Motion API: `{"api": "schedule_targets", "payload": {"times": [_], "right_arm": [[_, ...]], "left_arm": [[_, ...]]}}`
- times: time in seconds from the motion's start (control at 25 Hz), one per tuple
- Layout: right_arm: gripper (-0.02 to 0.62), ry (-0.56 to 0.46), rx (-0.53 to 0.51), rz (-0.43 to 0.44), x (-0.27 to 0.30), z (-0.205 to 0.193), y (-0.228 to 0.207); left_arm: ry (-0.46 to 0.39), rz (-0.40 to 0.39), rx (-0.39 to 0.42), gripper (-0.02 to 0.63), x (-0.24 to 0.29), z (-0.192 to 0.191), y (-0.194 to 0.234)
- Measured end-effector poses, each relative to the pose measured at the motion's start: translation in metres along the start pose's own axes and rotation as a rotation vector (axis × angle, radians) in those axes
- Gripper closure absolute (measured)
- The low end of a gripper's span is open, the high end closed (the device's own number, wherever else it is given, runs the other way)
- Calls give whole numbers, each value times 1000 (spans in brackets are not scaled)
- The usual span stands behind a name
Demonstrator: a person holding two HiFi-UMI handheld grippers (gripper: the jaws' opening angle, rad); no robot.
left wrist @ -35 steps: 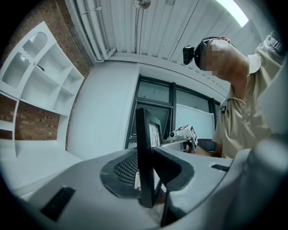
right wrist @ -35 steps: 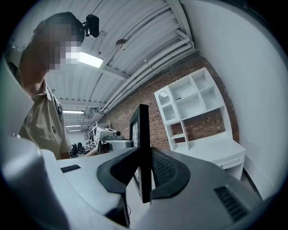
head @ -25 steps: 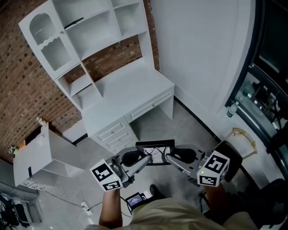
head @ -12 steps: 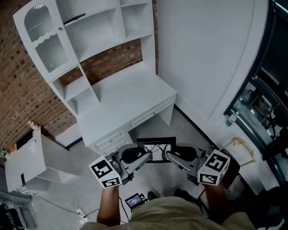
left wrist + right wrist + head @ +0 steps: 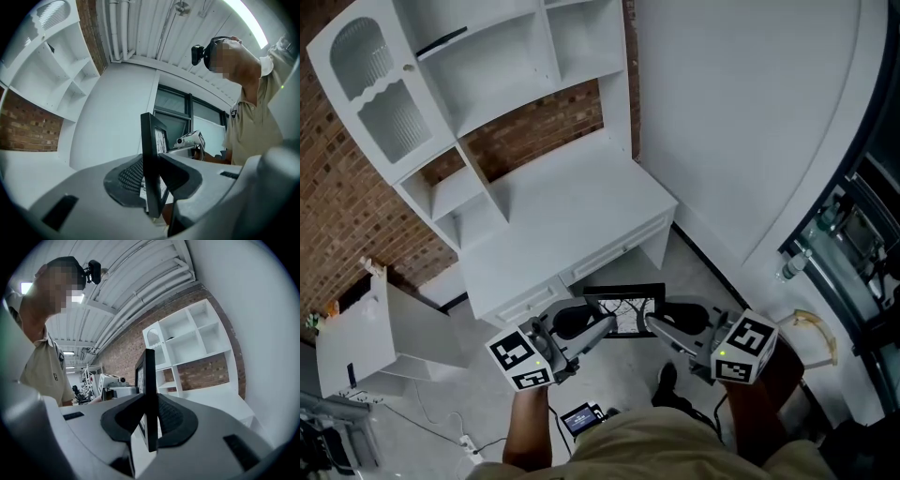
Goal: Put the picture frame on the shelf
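Holding steady mid-air: picture frame (image 5: 624, 314), black, carried between both claws above the floor, just short of the white counter (image 5: 562, 220) and apart from it. Long axis runs level from claw to claw; the glazed face, a black-and-white branching print, tips toward the person. Left claw (image 5: 605, 330) pinches the frame's left end, right claw (image 5: 652, 326) its right end, pads pressed on front and back. No readable writing; only square-marker patterns on each cube (image 5: 521, 364). Head view alone shows the print whole. Gripper views show the frame edge-on and upright; the right one also catches the shelf unit (image 5: 192, 341) against a brick wall (image 5: 211, 369), the left one dark windows (image 5: 176, 112).
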State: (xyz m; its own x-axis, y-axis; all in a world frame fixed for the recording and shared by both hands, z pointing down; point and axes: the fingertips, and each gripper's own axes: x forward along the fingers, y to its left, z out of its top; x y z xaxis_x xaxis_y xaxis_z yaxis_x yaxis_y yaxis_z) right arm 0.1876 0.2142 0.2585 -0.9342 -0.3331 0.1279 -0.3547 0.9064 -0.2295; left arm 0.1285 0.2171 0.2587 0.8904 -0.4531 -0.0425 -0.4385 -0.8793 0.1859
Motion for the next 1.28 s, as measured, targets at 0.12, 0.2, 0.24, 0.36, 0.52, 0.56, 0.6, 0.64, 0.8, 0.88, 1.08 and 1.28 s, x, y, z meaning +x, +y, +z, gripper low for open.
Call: {"api": "schedule_targets", "payload": {"times": [0.12, 0.2, 0.24, 0.36, 0.52, 0.56, 0.6, 0.64, 0.8, 0.88, 1.08, 1.28], "right_arm": [[517, -6, -1, 28, -8, 11, -44], [517, -12, -3, 48, -13, 19, -74], [517, -13, -5, 57, -17, 23, -89], [517, -13, -9, 90, -28, 32, -129], [517, -23, -8, 121, -40, 43, -174], [517, -27, -2, 126, -41, 45, -184], [517, -31, 5, 131, -40, 47, -193], [517, -34, 13, 136, -38, 48, -201], [517, -26, 28, 147, -27, 50, -237], [517, -19, 31, 146, -15, 52, -254], [517, 8, 27, 131, 24, 60, -293], [517, 27, -4, 124, 86, 81, -324]], "left_arm": [[7, 28, 9, 515, 38, 5, 24], [8, 45, 14, 515, 64, 9, 41], [8, 53, 16, 515, 77, 10, 48], [11, 84, 20, 515, 114, 13, 66], [19, 117, 27, 515, 155, 19, 86], [26, 122, 27, 515, 163, 20, 92], [33, 125, 26, 515, 169, 21, 99], [40, 128, 26, 515, 174, 22, 106], [51, 143, 13, 515, 193, 20, 138], [49, 146, 4, 515, 197, 19, 158], [24, 140, -2, 515, 199, 22, 214], [-15, 146, -1, 515, 181, 38, 283]]}}
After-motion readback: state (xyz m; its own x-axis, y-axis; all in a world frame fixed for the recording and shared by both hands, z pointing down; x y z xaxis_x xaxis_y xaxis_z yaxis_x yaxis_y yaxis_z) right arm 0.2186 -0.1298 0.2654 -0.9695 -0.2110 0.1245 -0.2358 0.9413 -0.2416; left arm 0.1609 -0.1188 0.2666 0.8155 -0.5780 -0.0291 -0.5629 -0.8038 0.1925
